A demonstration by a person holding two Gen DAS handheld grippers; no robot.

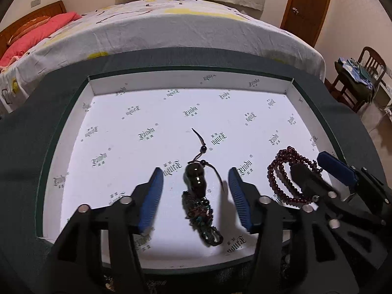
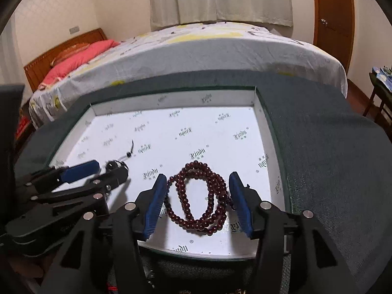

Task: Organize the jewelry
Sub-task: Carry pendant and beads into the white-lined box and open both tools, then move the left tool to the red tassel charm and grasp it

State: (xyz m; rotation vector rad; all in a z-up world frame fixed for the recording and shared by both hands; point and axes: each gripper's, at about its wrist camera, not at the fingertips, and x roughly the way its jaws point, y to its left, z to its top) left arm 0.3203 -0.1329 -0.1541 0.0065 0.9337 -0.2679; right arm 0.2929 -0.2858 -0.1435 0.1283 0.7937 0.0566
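Note:
A shallow white box [image 1: 186, 80] [image 2: 171, 101] printed with dark logos lies on a dark green cloth. On its floor rests a dark gourd-shaped pendant [image 1: 194, 175] with a cord and tassel, between the blue pads of my left gripper [image 1: 196, 178], which is open and clear of it. A coiled dark red bead string [image 2: 198, 196] [image 1: 281, 174] lies to its right, between the pads of my open right gripper [image 2: 197, 183]. The right gripper [image 1: 311, 161] shows at the right of the left wrist view, and the left gripper [image 2: 110, 167] at the left of the right wrist view, partly covering the pendant [image 2: 112, 165].
The green cloth [image 1: 29, 127] [image 2: 318, 132] surrounds the box. Behind it stands a bed [image 1: 171, 24] with a pale patterned sheet and a pink pillow [image 1: 36, 36]. A wooden chair [image 1: 360, 78] with clothes stands at the right, near a wooden door [image 1: 306, 5].

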